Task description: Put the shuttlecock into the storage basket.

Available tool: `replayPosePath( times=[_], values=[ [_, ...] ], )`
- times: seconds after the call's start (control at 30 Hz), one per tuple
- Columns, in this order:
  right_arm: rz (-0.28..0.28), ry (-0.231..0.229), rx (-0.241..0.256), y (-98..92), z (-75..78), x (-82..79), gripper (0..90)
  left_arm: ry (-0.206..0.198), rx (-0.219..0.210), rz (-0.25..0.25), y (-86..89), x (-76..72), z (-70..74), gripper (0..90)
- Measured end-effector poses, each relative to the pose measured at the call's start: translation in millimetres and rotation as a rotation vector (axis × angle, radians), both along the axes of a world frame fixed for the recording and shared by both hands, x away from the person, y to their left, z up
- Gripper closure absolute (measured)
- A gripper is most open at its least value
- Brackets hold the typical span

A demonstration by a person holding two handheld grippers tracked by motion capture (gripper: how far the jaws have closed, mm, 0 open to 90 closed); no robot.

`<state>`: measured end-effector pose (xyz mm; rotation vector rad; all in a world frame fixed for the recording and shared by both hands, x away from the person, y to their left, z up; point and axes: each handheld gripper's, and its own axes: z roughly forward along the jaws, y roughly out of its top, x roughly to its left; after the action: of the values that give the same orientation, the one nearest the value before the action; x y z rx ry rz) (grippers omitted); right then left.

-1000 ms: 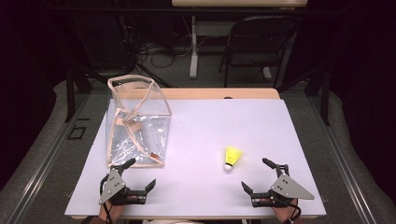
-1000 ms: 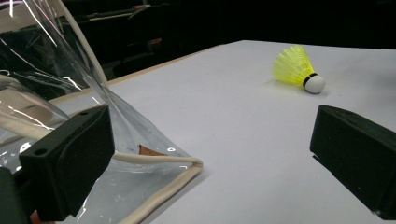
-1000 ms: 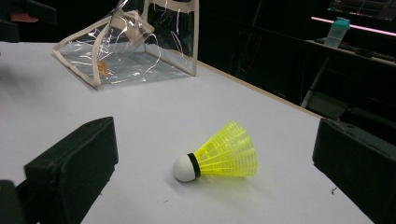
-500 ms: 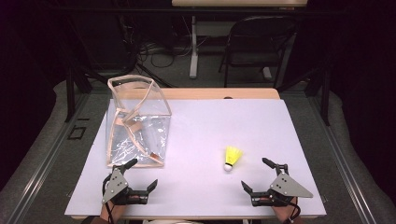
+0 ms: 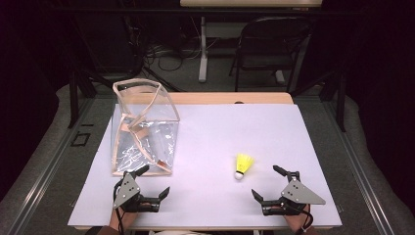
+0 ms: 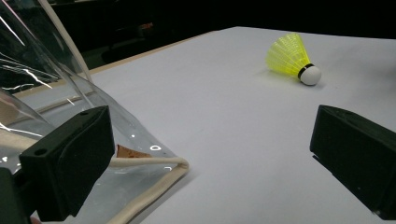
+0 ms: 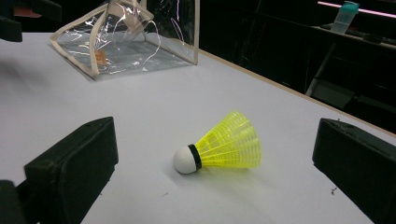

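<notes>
Tool work is only just beginning: the right tool (image 5: pixel 270 185) is sitting wide open on the white table (image 5: pixel 210 127) near its 5 o'clock corner, gripping nothing, and the left tool (image 5: pixel 153 182) is sitting equally wide open near 7 o'clock, also holding nothing. Both hands are resting at the near edge. The yellow shuttlecock (image 5: pixel 242 165) is lying on its side on the table, apart from both tools, at about 11 o'clock from the right tool; in the right gripper view the shuttlecock (image 7: pixel 219 144) is lying between the spread jaws but farther out, with its white cork pointing toward the left jaw. The clear bag (image 5: pixel 143 128) is standing at the table's 9 o'clock side with its mouth open upward, its near bottom corner just beside the left tool; in the left gripper view the bag (image 6: pixel 70 116) is showing a cream-trimmed edge close to the left jaw. Judging from this, the job looks like getting the shuttlecock into the bag, and nothing of it is done: the grasp, the carry and the drop are all remaining.
</notes>
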<state>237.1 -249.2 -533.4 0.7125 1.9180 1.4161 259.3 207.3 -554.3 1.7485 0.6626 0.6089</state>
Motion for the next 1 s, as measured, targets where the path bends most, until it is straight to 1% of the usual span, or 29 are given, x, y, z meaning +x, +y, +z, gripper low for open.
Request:
replayPosePath(
  times=[0.37, 0.57, 0.7, 0.8, 0.9, 1.0],
  values=[
    [0.003, 0.006, -0.005, -0.1, -0.4, 1.0, 0.0, 0.015, 0.002, -0.007, -12.5, 6.9, 0.6, 0.0],
    [0.001, 0.006, -0.006, 0.1, -0.3, 0.9, 0.0, 0.034, -0.003, -0.033, -20.0, 10.6, 1.7, 0.0],
    [0.001, 0.010, -0.011, 0.1, -0.8, 1.2, 0.0, 0.033, -0.003, -0.038, -24.0, 12.7, 2.6, 0.0],
    [0.001, 0.010, -0.010, 0.0, -0.8, 1.5, 0.0, 0.041, -0.004, -0.048, -27.7, 14.8, 3.0, 0.0],
    [0.001, 0.014, -0.012, 0.2, -1.2, 1.7, 0.0, 0.048, 0.002, -0.056, -33.3, 17.0, 3.8, 0.0],
    [0.002, 0.016, -0.012, 0.3, -1.3, 1.8, 0.0, 0.053, 0.003, -0.075, -42.3, 20.0, 3.8, 0.0]
  ],
)
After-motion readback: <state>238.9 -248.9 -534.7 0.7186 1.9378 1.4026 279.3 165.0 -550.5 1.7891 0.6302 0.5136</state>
